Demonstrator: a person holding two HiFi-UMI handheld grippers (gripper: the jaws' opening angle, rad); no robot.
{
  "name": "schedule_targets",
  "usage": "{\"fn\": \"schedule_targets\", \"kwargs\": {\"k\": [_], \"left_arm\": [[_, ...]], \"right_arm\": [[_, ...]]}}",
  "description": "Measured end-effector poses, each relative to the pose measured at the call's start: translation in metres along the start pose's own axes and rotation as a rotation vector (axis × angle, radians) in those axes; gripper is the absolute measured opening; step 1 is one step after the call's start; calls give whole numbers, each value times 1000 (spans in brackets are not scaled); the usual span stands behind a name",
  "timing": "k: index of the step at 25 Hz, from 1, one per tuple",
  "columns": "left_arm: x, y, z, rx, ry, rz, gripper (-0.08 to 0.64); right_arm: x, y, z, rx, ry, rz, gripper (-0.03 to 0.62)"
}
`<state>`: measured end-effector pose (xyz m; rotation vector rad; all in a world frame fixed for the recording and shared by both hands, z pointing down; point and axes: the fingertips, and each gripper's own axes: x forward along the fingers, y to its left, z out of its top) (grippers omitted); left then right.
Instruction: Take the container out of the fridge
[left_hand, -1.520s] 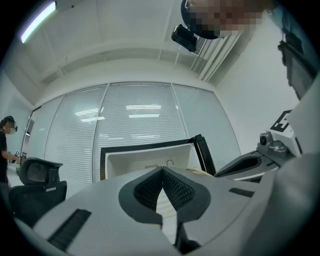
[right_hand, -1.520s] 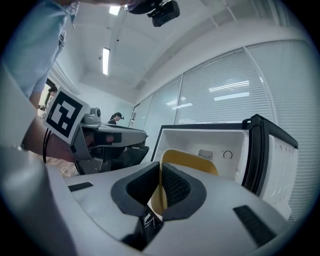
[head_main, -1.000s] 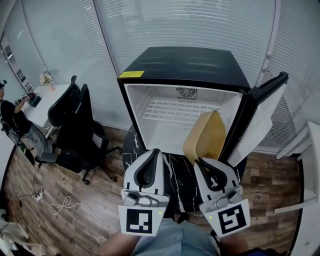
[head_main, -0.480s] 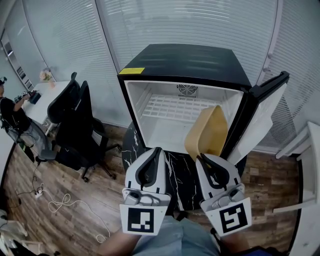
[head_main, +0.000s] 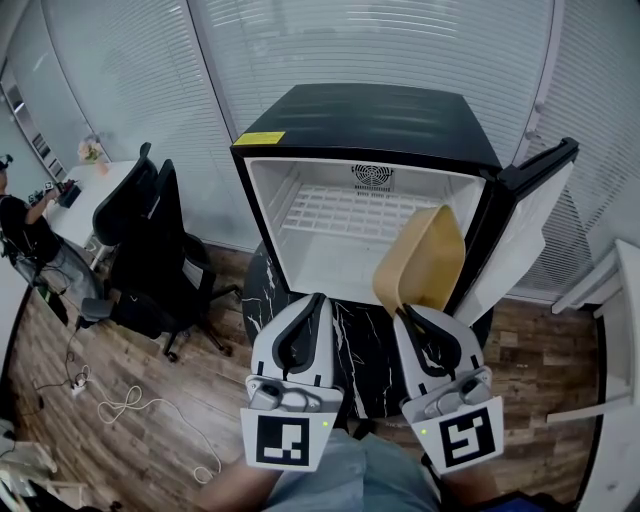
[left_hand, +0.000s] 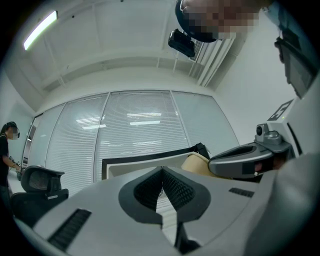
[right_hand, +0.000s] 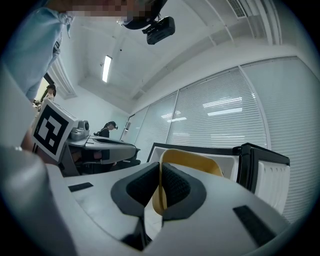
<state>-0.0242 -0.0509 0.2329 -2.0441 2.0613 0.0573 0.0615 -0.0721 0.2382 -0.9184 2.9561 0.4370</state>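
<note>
The right gripper pinches the rim of the tan container, its jaws closing on it, just in front of the open fridge. A firm grip and a level pull would likely keep it clear of the fridge door. The left gripper has its jaws together, empty. Below the fridge is a black marbled table, and behind it are window blinds.

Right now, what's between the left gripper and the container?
Nothing stands there. The head view shows only black tabletop and white fridge floor between the left gripper and the container.
</note>
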Motion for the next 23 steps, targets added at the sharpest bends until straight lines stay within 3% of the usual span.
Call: {"fn": "schedule_targets", "kwargs": {"k": [23], "left_arm": [[13, -7, -9, -4, 14, -13, 14]], "right_arm": [[1, -15, -2, 15, -23, -13, 31]]}}
